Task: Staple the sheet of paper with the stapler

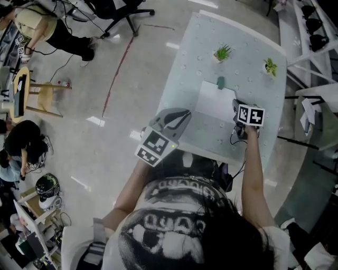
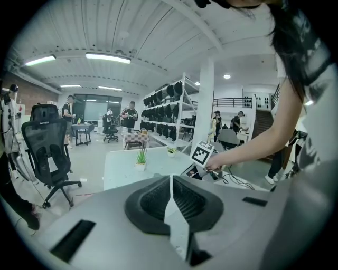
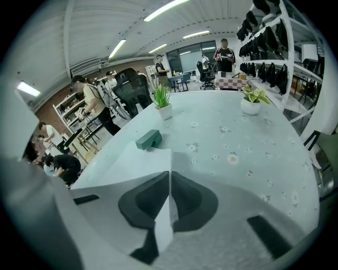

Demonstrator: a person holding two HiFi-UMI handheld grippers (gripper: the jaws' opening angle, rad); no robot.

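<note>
A white sheet of paper (image 1: pixel 215 101) lies on the pale floral table (image 1: pixel 195 58), and a small green stapler (image 1: pixel 220 82) sits at its far edge. My right gripper (image 1: pixel 235 106) is at the sheet's right edge. In the right gripper view the right gripper (image 3: pixel 170 173) is shut on the sheet of paper (image 3: pixel 127 169), whose edge curls up to the tips, with the stapler (image 3: pixel 149 140) just beyond. My left gripper (image 1: pixel 186 114) hovers by the table's left edge, apart from the paper. The left gripper (image 2: pixel 171 178) is shut with nothing held.
Two small potted plants (image 1: pixel 222 52) (image 1: pixel 270 67) stand at the table's far end. A black cable (image 1: pixel 236 139) lies near the front edge under my right hand. An office chair (image 1: pixel 119 13) and seated people (image 1: pixel 24 142) are on the floor to the left. Shelving (image 1: pixel 311 31) is on the right.
</note>
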